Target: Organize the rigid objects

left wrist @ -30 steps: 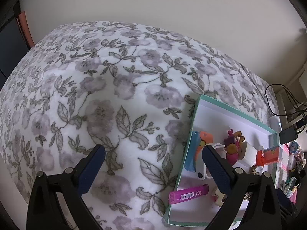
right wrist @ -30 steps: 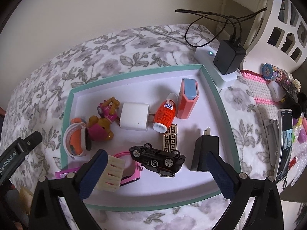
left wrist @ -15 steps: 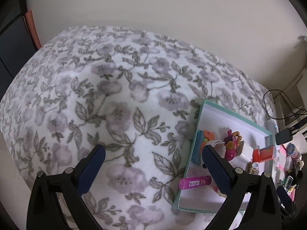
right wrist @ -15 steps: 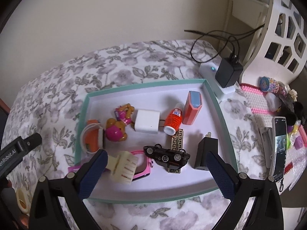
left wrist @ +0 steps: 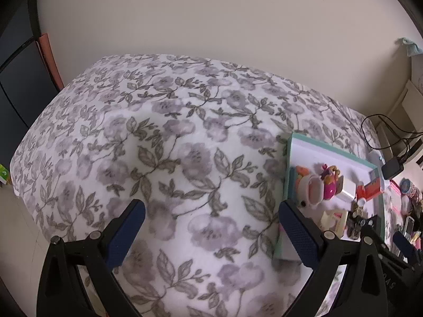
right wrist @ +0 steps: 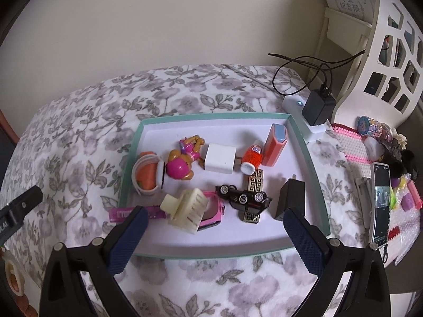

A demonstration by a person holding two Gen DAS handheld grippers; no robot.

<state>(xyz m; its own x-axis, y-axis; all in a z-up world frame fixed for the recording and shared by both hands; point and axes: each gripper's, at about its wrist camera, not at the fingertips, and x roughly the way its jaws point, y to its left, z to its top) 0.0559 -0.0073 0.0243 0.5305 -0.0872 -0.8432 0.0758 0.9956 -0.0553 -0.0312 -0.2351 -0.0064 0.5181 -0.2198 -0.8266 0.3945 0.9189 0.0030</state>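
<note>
A teal-rimmed white tray (right wrist: 309,155) lies on the floral bed and holds small rigid things: a black toy car (right wrist: 243,198), a cream brush (right wrist: 185,208), a white charger cube (right wrist: 220,158), an orange bottle (right wrist: 252,155), a pink and orange toy figure (right wrist: 182,163), a black plug (right wrist: 289,198) and a coral case (right wrist: 276,144). My right gripper (right wrist: 214,232) is open and empty above the tray's near edge. My left gripper (left wrist: 211,227) is open and empty over bare bedspread, left of the tray (left wrist: 288,158).
A white power strip with a black adapter (right wrist: 317,108) and cables sits behind the tray. A phone (right wrist: 380,200), pink mat and small trinkets lie to the right, by a white lattice chair (right wrist: 391,45). A wall runs behind the bed.
Both grippers have pulled back and up from the tray, so it looks smaller and farther. The left gripper's view has swung left over the bedspread. Nothing was taken hold of.
</note>
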